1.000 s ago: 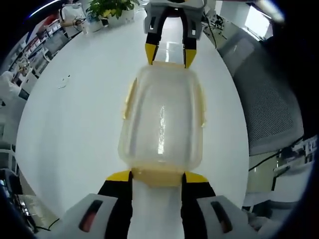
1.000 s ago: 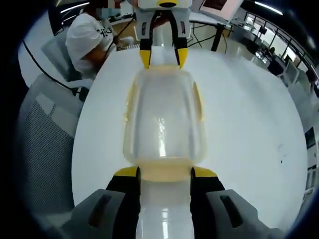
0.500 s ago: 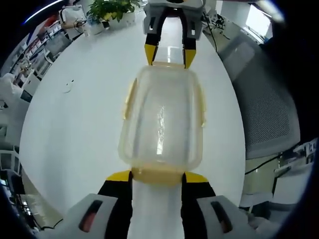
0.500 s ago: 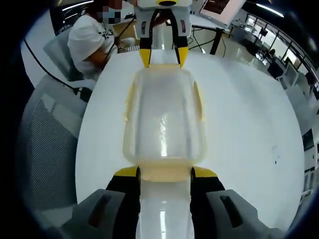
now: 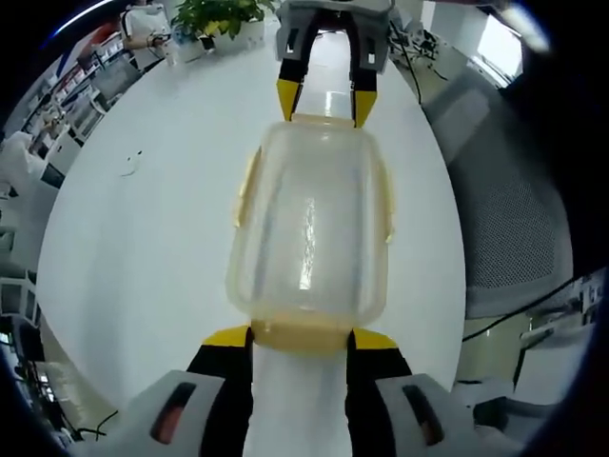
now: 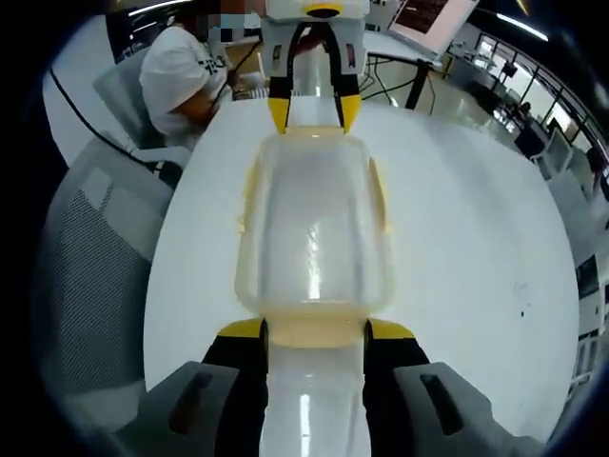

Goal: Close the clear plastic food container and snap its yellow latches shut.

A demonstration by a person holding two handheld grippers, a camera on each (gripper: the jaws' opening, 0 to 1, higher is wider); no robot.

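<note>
Stretching under both views, the white table (image 5: 143, 238) carries the clear plastic food container (image 5: 309, 233) near its middle, lid on, lying lengthwise between the two grippers. A grey mesh chair (image 6: 90, 276) stands at the table's edge, and a person in a white shirt (image 6: 181, 76) sits beyond it. The left gripper (image 5: 301, 335) points level along the container from one short end, its yellow-tipped jaws spread apart and set either side of the yellow latch (image 5: 300, 335) there; the right gripper (image 6: 315, 333) does the same from the opposite end, jaws likewise spread about its own latch. Each shows at the far end in the other's view. Side latches (image 5: 245, 190) lie along the long edges. Against the earlier frames, container and grippers hold the same arrangement; only the background has slid a little, so the cameras shifted slightly.
</note>
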